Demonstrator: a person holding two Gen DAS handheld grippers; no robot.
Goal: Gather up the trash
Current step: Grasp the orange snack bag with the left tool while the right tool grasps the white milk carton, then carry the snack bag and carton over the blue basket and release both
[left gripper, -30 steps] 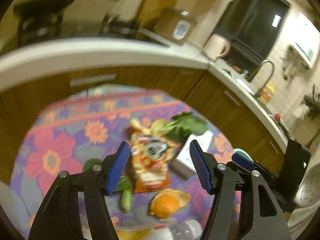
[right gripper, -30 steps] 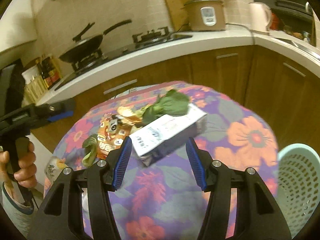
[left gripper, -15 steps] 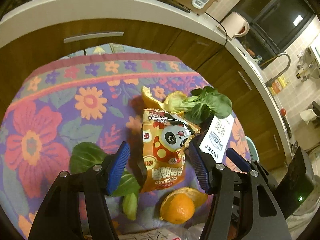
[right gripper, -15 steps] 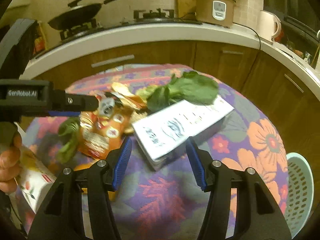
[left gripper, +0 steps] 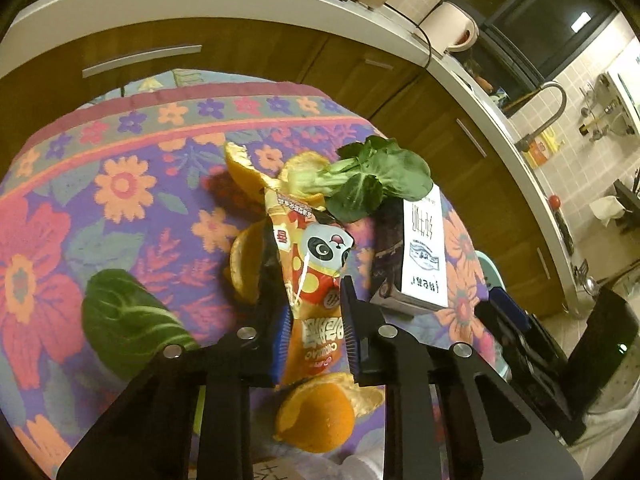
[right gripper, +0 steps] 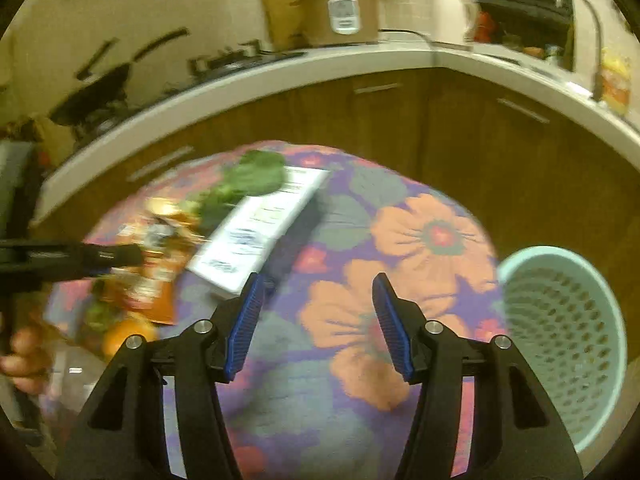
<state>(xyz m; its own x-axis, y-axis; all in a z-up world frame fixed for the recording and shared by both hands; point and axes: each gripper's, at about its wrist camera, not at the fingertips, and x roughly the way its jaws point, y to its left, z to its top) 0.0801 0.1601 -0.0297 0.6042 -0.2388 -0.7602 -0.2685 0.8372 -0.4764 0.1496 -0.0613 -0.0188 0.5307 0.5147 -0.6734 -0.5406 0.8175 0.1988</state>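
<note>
Left wrist: left tongs (left gripper: 314, 330) pinching one snack bag (left gripper: 316, 280) (right tongs (right gripper: 316, 322) spread, empty).

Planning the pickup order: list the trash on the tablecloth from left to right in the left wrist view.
Loose green leaf → snack bag, with the left gripper closed on it → leafy green stalk → white carton. The orange peels overlap the bag, so they are left out.
</note>
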